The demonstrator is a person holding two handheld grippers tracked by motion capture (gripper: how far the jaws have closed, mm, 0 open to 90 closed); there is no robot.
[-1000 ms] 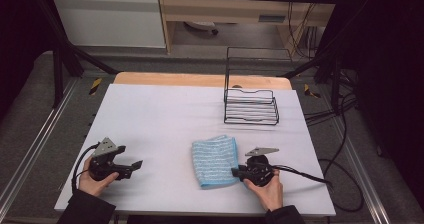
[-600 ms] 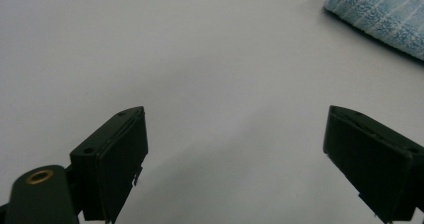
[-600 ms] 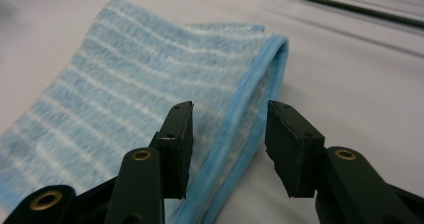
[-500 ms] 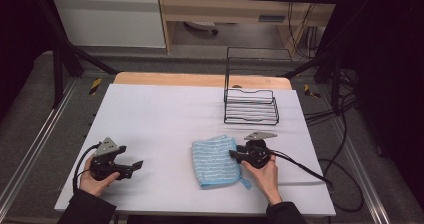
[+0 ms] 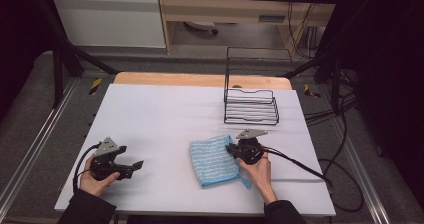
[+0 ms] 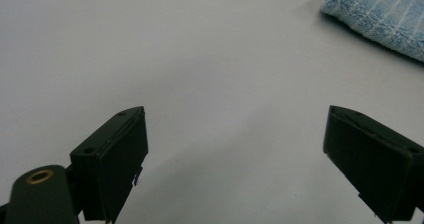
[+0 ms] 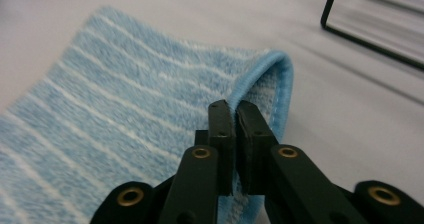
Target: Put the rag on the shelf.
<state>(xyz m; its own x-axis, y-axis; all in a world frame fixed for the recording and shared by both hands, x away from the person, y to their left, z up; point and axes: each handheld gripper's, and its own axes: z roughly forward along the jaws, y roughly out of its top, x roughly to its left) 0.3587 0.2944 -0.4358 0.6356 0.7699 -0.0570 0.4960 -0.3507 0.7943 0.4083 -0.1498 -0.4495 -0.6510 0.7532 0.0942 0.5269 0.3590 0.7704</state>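
Note:
A light blue striped towel lies folded on the white table, front centre. My right gripper is at its right edge, jaws pressed together on the raised blue hem, which curls up around the jaw tips. My left gripper rests on the table at the front left, held in a hand, well apart from the towel. Its jaws stand wide open with bare table between them, and the towel's corner shows far off at the upper right.
A black wire rack stands on the table behind the towel, toward the back right; its base wire shows beyond the hem. Cables trail off the table's right side. A wooden strip borders the far edge.
My right gripper has moved forward and left from beside the towel onto its right edge, and the hem there is now lifted. The left gripper has stayed put.

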